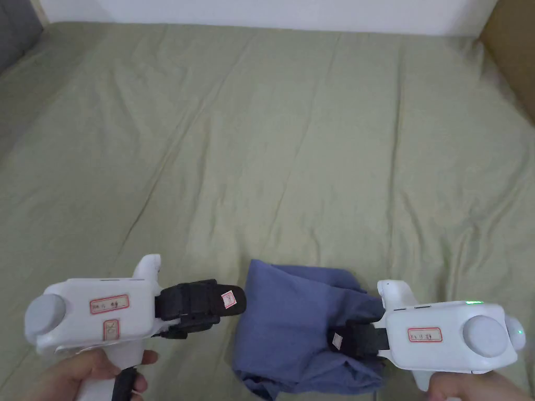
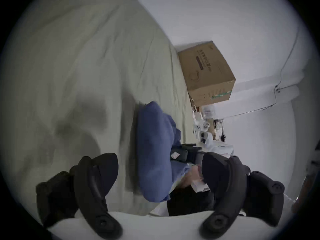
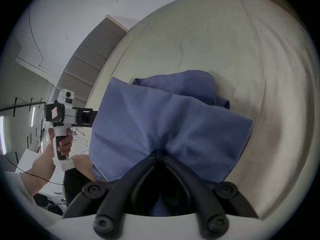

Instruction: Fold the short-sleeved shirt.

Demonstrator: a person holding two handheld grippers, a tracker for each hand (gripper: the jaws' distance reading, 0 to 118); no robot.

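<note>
The bed [image 1: 292, 130] is viewed downward from the head. Both gripper views are set low and close, facing inward; the blue shirt [image 3: 169, 122] is shared.

The left gripper [image 1: 232, 301] is being held low at the left by the left hand [image 1: 94, 373], its jaws being kept wide apart and pointed toward the right, with nothing between them. The right gripper [image 1: 339, 340] is being held low at the right by the right hand [image 1: 470, 389], pointed toward the left. Its jaws are being pressed together on a fold of the blue shirt [image 3: 166, 126], which is being pinched at their tips.
</note>
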